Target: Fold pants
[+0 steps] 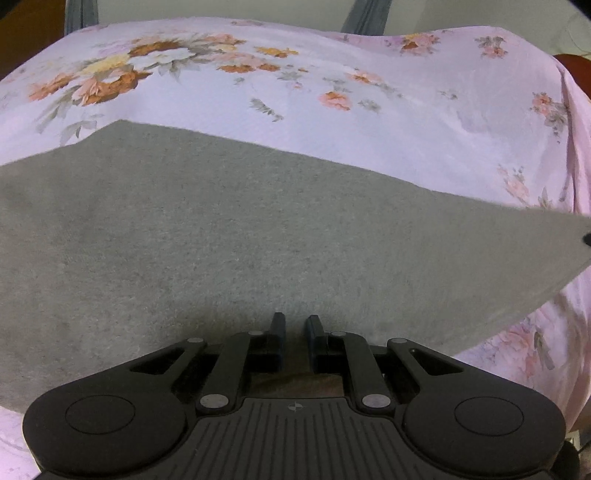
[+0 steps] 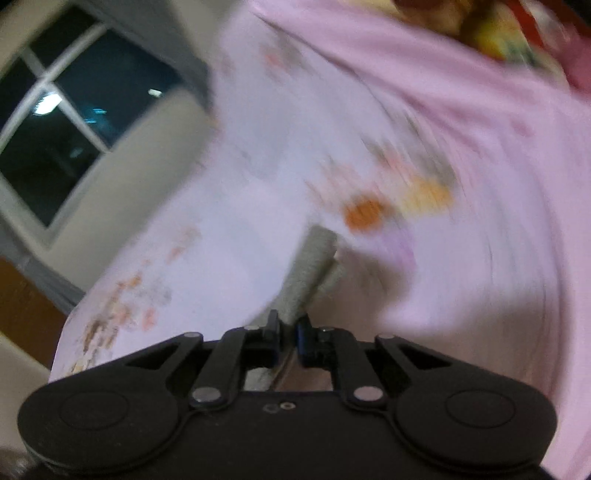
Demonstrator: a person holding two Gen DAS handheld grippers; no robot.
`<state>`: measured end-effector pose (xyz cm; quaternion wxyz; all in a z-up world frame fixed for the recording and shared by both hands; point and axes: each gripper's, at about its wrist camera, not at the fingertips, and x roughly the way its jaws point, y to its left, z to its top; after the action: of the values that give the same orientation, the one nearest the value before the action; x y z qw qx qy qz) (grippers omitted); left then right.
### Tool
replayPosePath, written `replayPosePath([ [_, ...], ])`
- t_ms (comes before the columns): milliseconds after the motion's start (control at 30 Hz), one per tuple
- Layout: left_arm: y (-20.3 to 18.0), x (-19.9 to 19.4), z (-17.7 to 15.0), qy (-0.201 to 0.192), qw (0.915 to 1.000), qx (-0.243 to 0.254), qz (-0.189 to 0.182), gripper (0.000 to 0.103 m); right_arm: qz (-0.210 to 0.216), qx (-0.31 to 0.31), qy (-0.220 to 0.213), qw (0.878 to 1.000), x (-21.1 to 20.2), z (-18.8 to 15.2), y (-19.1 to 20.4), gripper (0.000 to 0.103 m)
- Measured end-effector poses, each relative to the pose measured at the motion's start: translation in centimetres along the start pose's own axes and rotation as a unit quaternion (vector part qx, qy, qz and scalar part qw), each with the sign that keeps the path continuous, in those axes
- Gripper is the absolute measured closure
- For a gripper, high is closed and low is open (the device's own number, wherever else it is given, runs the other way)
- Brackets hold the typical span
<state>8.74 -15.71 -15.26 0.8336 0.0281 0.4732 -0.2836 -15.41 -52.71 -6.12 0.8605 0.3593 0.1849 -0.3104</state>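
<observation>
A pink bed sheet [image 1: 369,129] with orange and yellow flower prints covers the bed; a dark window [image 2: 66,122] with a white frame stands in the pale wall [image 2: 147,155]; a brown wooden panel [image 2: 26,314] is below it.

pants [image 1: 229,236]: running off the left wrist view's left edge; near edge lying hidden behind the left claw [image 1: 294,325]
left claw grip: pads sitting close together, contact with the cloth not showing
right wrist view: smearing with motion blur; flower print on the bedsheet [image 2: 480,155] blurring past reading
grey fold [image 2: 308,273]: lower end disappearing between the right claw [image 2: 287,326] pads
top right corner: red and yellow shape [image 2: 495,33] blurring, cut off, impossible to name
</observation>
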Motion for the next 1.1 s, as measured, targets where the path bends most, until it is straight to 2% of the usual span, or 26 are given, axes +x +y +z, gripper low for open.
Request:
replayPosePath([
  [33, -0.2, -0.1, -0.1, -0.002, 1.0, 0.003, 0.003, 0.091, -0.012, -0.003, 0.01, 1.0, 0.4, -0.2, -0.6, 0.095],
  [133, -0.6, 0.2, -0.4, 0.0, 0.9999, 0.005, 0.013, 0.091, -0.075, 0.02, 0.085, 0.993, 4.0, -2.6, -4.4, 0.094],
  [233, -1.3, -0.3, 0.2, 0.006, 1.0, 0.004, 0.005, 0.091, -0.074, 0.023, 0.074, 0.994, 4.1, -3.5, -4.7, 0.088],
  [267, -1.6, -0.4, 0.5, 0.007, 1.0, 0.003, -0.001, 0.091, -0.075, 0.025, 0.071, 0.994, 3.8, -3.3, -4.6, 0.081],
  [400, -4.1, 0.1, 1.7, 0.005, 0.9996, 0.001, -0.029, 0.091, -0.065, 0.052, 0.067, 0.994, 3.0, -2.3, -4.9, 0.078],
  [500, -6.5, 1.1, 2.1, 0.007, 0.9991, 0.011, -0.041, 0.091, -0.07, 0.072, 0.075, 0.992, 3.3, -2.4, -5.7, 0.072],
  [667, -9.6, 2.9, 2.1, 0.024, 0.9982, 0.018, -0.051, 0.091, -0.069, 0.081, 0.076, 0.991, 3.0, -2.7, -5.8, 0.071],
  [900, -13.6, 4.9, 2.0, 0.028, 0.9972, 0.044, -0.054, 0.091, -0.077, 0.07, 0.079, 0.991, 3.4, -2.6, -5.7, 0.071],
  [1000, -14.2, 5.8, 1.9, 0.028, 0.9977, 0.05, -0.038, 0.091, -0.077, 0.074, 0.084, 0.991, 3.8, -2.6, -6.0, 0.073],
  [1100, -14.1, 6.1, 1.7, 0.026, 0.9974, 0.056, -0.037, 0.091, -0.075, 0.069, 0.084, 0.991, 4.1, -2.5, -5.9, 0.075],
])
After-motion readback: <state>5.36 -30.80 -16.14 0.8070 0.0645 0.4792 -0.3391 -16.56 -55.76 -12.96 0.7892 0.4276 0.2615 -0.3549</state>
